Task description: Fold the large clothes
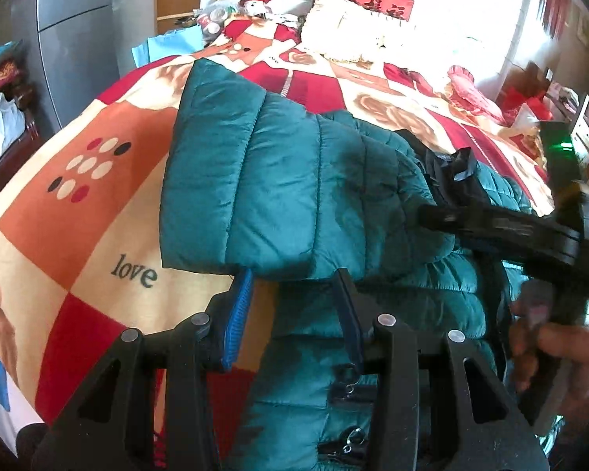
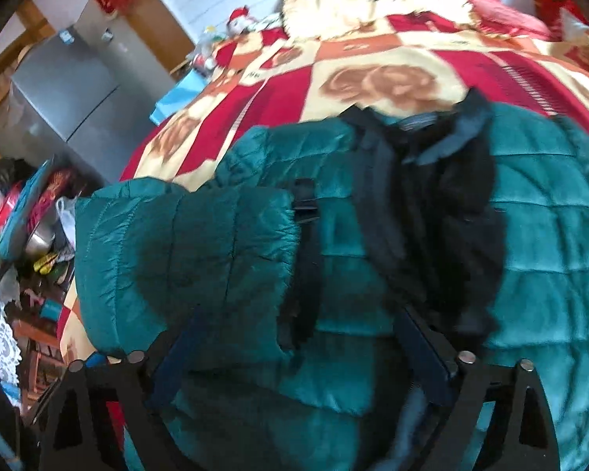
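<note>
A teal quilted puffer jacket (image 1: 278, 180) lies on the patterned bedspread (image 1: 98, 204), one sleeve (image 2: 176, 255) folded across its body. Its black lining and collar (image 2: 432, 204) show along the open front. My left gripper (image 1: 292, 306) hovers open at the sleeve's near edge, blue pads apart, nothing pinched between them. My right gripper (image 2: 298, 357) stands wide open low over the jacket's front, the view blurred. In the left wrist view, the right gripper's black finger (image 1: 451, 216) reaches over the jacket from the right, carried by a hand (image 1: 549, 345).
A cream pillow (image 1: 353, 27) and a red cushion (image 1: 463, 82) lie at the head of the bed. A grey cabinet (image 1: 74, 31) stands left of the bed, with a cluttered side table (image 2: 27, 235) and a white bag (image 1: 4, 125).
</note>
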